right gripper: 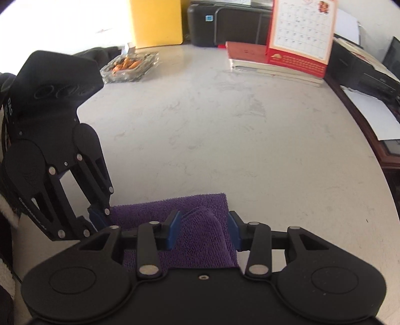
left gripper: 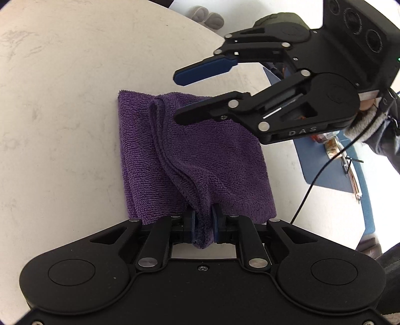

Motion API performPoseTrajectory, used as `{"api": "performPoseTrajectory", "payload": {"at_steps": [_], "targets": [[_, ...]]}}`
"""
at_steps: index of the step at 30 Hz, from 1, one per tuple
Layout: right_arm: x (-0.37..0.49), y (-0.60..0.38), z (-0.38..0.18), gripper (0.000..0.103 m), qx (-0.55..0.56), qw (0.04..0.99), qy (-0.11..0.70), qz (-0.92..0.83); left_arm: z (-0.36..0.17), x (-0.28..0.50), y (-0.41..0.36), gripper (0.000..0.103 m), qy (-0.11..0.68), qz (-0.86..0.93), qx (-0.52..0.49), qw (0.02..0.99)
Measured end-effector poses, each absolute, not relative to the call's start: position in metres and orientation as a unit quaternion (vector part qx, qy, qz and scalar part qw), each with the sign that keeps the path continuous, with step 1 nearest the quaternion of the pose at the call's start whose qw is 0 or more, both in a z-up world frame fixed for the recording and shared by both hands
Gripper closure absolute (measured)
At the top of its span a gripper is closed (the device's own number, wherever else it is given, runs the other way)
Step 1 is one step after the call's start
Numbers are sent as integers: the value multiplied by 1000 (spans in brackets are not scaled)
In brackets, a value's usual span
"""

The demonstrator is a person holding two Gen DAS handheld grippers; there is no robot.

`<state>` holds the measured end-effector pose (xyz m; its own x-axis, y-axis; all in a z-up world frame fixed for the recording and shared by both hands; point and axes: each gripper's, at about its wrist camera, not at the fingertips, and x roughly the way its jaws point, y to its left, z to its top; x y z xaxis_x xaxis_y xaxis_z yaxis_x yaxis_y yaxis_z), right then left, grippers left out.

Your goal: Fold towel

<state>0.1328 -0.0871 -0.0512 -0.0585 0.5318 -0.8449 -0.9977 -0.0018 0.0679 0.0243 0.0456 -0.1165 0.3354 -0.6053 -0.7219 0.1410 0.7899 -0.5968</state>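
Note:
A purple towel point(left gripper: 200, 155) lies folded on the white table point(left gripper: 62, 100), with a raised ridge of hemmed edges running down its middle. My left gripper point(left gripper: 203, 225) is shut on the near end of that ridge. In the left wrist view my right gripper point(left gripper: 175, 97) hovers open over the towel's far end, blue pads apart. In the right wrist view the right gripper point(right gripper: 203, 228) is open, a hump of the towel point(right gripper: 200, 235) rising between its fingers without being pinched. The left gripper point(right gripper: 97, 220) stands at the towel's left side there.
A glass ashtray point(right gripper: 128, 67), a yellow box point(right gripper: 157, 22), a black printer point(right gripper: 225, 22), stacked books point(right gripper: 272, 65) and a red desk calendar point(right gripper: 302, 35) stand at the table's far side. A blue mat point(left gripper: 330, 162) and a black cable point(left gripper: 315, 180) lie past the table's edge.

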Motion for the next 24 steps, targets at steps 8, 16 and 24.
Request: {"api": "performPoseTrajectory", "payload": {"at_steps": [8,16,24], "targets": [[142,-76,-63,79,-337,552,401,648,-121,21,57,91,519,-242,-229,787],[143,-94,-43,97,-317,566,392,652,-114,19,64,97,506,-254,-236,790],[134,-119,-11,97,-288,594,375,651,-86,8,63,97,476,-283,-247,795]]}}
